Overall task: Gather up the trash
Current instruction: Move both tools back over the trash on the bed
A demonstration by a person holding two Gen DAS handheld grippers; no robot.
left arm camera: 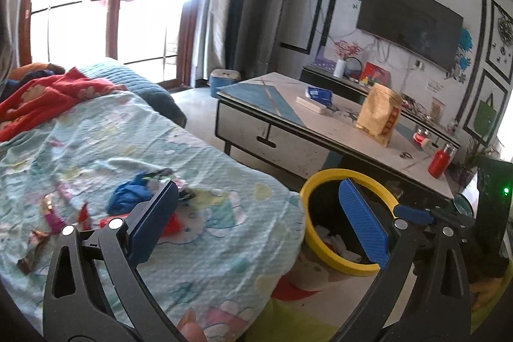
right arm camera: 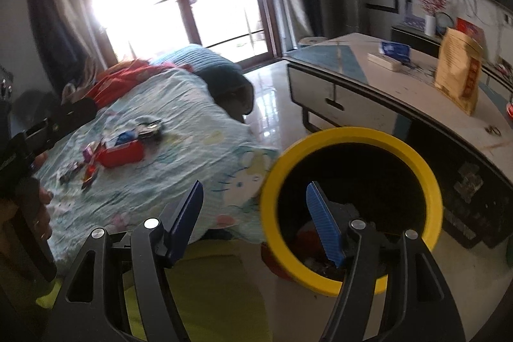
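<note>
Trash lies scattered on the light-blue bedspread [left arm camera: 198,149]: a crumpled blue piece [left arm camera: 128,194], small red and purple wrappers [left arm camera: 85,213], and a red box [right arm camera: 120,153] among wrappers [right arm camera: 77,172]. A black bin with a yellow rim [left arm camera: 320,249] stands on the floor by the bed's corner, with some white scraps inside. My left gripper [left arm camera: 259,213] is open and empty, spanning the bed's edge and the bin. My right gripper [right arm camera: 255,217] is open and empty too; its right finger [right arm camera: 320,226] hangs over the yellow-rimmed bin [right arm camera: 352,133]. The left gripper [right arm camera: 48,130], held by a hand, shows at the far left.
A low coffee table [left arm camera: 288,117] stands beyond the bin with a gold bag [left arm camera: 378,114], a white box, a blue packet and a red bottle [left arm camera: 439,162]. A red blanket [left arm camera: 48,95] and a teal pillow [left arm camera: 154,88] lie at the bed's far end. Tiled floor [right arm camera: 272,98] runs between bed and table.
</note>
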